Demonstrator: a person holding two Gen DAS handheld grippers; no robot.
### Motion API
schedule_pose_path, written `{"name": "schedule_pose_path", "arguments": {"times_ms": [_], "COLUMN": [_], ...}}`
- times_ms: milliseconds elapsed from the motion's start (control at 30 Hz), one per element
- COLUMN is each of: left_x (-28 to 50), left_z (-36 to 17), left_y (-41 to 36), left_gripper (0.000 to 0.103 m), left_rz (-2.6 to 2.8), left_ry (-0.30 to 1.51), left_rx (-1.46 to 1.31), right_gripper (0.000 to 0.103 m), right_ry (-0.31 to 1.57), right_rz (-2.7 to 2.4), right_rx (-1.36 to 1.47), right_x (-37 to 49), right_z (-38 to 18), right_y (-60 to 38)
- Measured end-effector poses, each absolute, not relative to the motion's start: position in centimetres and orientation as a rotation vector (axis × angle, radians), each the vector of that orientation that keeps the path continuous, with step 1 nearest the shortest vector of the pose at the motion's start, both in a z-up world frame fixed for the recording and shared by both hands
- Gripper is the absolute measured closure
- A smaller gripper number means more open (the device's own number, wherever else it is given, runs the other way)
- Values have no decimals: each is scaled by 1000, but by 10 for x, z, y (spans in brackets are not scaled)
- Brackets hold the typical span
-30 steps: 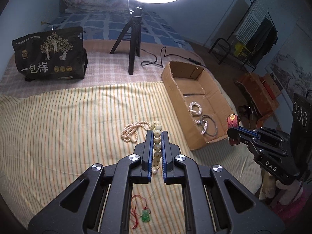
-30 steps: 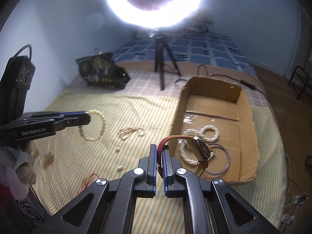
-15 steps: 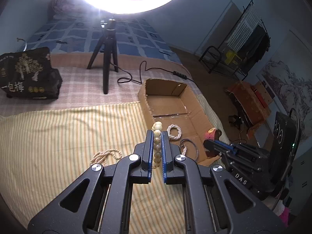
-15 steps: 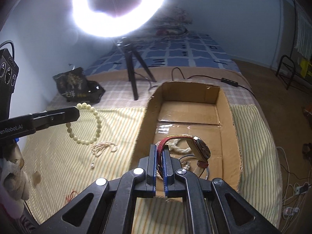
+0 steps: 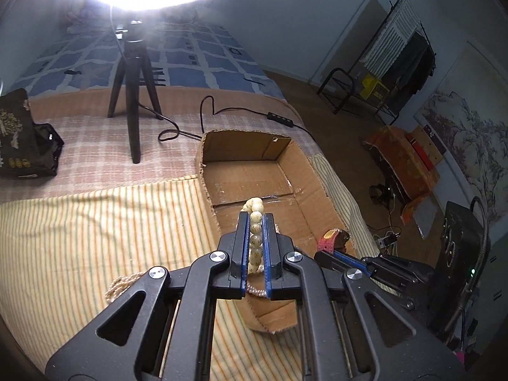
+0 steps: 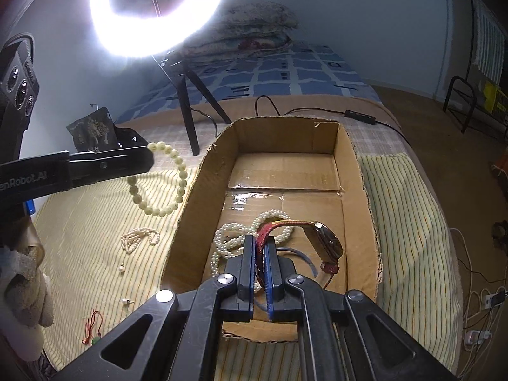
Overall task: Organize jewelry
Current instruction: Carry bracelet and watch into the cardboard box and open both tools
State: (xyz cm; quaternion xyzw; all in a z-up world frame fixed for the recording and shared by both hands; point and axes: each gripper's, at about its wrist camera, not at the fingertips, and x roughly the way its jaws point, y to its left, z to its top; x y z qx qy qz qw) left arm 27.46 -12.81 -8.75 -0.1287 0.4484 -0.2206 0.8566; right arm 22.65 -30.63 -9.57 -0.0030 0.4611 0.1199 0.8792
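My left gripper [image 5: 256,222] is shut on a cream bead bracelet [image 5: 256,244], held in the air by the left wall of the cardboard box [image 5: 250,174]. From the right wrist view the bracelet [image 6: 177,187] hangs from the left gripper [image 6: 149,155] just left of the box [image 6: 187,216]. My right gripper [image 6: 261,247] is shut on the red strap of a watch [image 6: 327,241], held over the box's near end. The watch [image 5: 333,238] also shows in the left wrist view. A pearl necklace [image 6: 238,235] and a thin ring lie in the box.
On the striped cloth left of the box lie a small pearl strand [image 6: 139,238], two loose pearl pieces [image 6: 122,268] and a red-cord green pendant [image 6: 93,330]. A ring-light tripod [image 5: 133,95] and a black bag [image 5: 22,139] stand behind. The bed edge is right of the box.
Both grippers moved forward and toward the box. The bead bracelet went from over the striped cloth to the box's left wall. The watch moved over the box's inside.
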Motion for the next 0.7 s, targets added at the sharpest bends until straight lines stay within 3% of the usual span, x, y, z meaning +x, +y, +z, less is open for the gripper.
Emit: {"name": "schedule_pose_path", "arguments": {"times_ms": [567, 633, 700], "left_x": [286, 286, 286], "left_z": [-97, -96, -95], "left_y": [-151, -151, -149], "left_gripper": [98, 98, 98], "left_rz": [-443, -432, -424], "left_ry": [926, 918, 906], "left_rx": [-230, -226, -224], "right_gripper": [99, 94, 80], "right_ry": [982, 980, 974], "right_rz": [255, 259, 253], "right_rx": [10, 12, 2], "right_x": [228, 229, 228], "right_z": [-105, -105, -105], "right_y": [-316, -315, -314]}}
